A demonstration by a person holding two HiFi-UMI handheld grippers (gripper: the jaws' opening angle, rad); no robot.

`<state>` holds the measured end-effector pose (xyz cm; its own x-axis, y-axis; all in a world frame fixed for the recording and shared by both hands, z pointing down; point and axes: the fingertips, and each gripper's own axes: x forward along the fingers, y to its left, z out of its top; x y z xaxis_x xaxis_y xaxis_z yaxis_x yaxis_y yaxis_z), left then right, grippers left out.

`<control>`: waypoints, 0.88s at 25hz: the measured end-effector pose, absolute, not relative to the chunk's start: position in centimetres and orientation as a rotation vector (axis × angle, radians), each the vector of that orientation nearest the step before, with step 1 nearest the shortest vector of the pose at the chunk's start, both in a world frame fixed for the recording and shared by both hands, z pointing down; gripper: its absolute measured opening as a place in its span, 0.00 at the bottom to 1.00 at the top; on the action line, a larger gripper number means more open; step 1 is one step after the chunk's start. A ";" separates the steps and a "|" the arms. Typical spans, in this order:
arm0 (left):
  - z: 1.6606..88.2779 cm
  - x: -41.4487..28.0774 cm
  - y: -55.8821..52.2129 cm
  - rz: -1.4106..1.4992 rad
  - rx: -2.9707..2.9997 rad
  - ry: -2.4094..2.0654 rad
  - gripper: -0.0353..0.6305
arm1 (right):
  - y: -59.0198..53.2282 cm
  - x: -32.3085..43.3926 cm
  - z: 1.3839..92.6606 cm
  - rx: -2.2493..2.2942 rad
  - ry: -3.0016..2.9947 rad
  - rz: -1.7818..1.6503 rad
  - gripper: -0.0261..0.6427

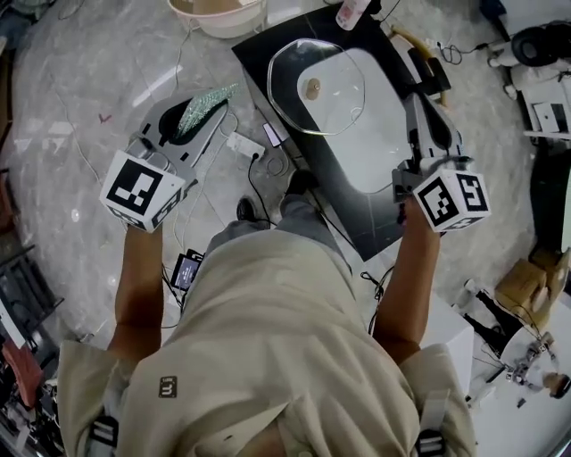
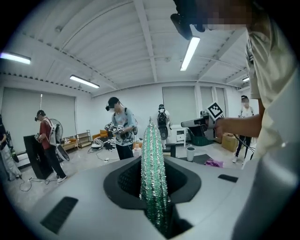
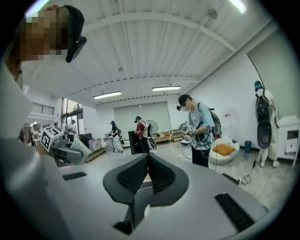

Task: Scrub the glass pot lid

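Observation:
The glass pot lid (image 1: 339,76), round with a pale knob (image 1: 312,87), lies on the black table (image 1: 259,54), partly over a white tray (image 1: 379,143). My left gripper (image 1: 212,100) is held up left of the table, shut on a green glittery scrubbing pad (image 1: 202,111). In the left gripper view the pad (image 2: 153,173) stands upright between the jaws of that gripper (image 2: 152,140). My right gripper (image 1: 417,96) hovers over the table's right edge, shut with nothing in it. In the right gripper view its jaws (image 3: 147,159) meet. Neither gripper view shows the lid.
A beige basin (image 1: 219,13) and a pink bottle (image 1: 352,11) stand at the table's far end. A white power strip (image 1: 245,145) and cables lie on the marble floor below my left gripper. Several other people (image 2: 121,131) (image 3: 199,129) stand around the room.

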<state>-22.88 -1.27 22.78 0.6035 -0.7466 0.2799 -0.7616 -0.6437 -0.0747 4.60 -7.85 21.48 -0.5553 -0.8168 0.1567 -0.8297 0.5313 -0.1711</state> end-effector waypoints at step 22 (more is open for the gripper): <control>15.2 -27.0 8.2 0.174 2.869 -1.294 0.19 | 4.7 0.7 11.1 1.451 -2.674 -0.089 0.07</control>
